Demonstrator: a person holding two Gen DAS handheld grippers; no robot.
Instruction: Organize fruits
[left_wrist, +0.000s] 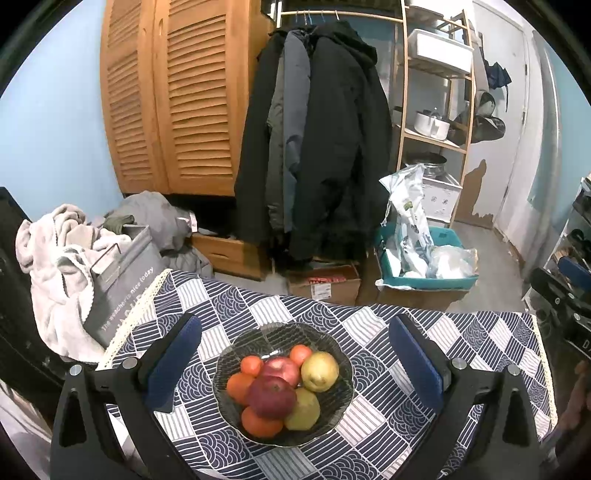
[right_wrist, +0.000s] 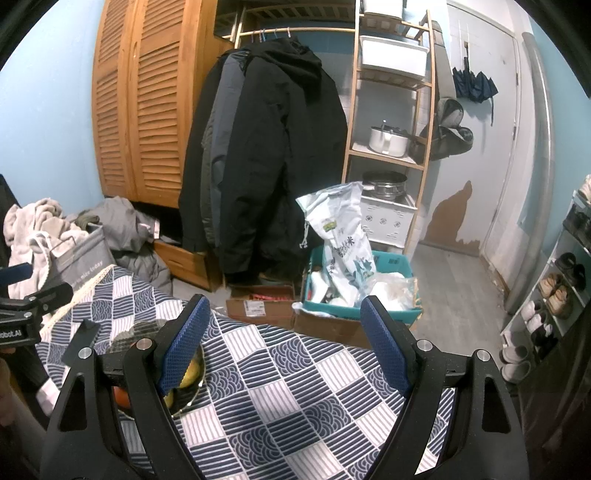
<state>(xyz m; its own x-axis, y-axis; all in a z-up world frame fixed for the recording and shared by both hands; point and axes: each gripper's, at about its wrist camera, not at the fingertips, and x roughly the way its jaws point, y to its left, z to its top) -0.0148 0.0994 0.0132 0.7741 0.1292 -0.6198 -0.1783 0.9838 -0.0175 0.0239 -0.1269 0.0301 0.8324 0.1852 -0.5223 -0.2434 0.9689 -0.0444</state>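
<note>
- The left gripper (left_wrist: 295, 363) hangs above the table with its jaws spread wide and nothing between the blue pads (left_wrist: 173, 363).
- Between those fingers, lower down, sits a dark glass bowl (left_wrist: 341, 391) on the blue-and-white patterned tablecloth (left_wrist: 388, 435).
- All the fruit lies heaped in that bowl: two red apples, the nearer apple (left_wrist: 272, 396) pressed against the farther apple (left_wrist: 281, 370).
- Four oranges ring them, with the nearest orange (left_wrist: 260, 422) at the front edge of the pile.
- A yellow-green pear (left_wrist: 303, 410) lies at front right, and a second pear (left_wrist: 320, 371) (it could pass for a lemon) sits behind it.
- The right gripper (right_wrist: 284, 343) is likewise wide open and holds nothing, over bare cloth to the right of the bowl; its left finger hides most of the bowl in the right wrist view.
- Beyond the table's far edge stands a cardboard box (left_wrist: 324, 285) and a teal crate (left_wrist: 430, 280) with a printed white sack (left_wrist: 408, 218) standing in it.
- To the left, a grey laundry basket (left_wrist: 122, 280) is draped with a pale towel.
- Farther back hang dark coats (left_wrist: 325, 140) beside a louvred wooden wardrobe (left_wrist: 177, 96) and a wooden shelf rack (left_wrist: 432, 103).
</note>
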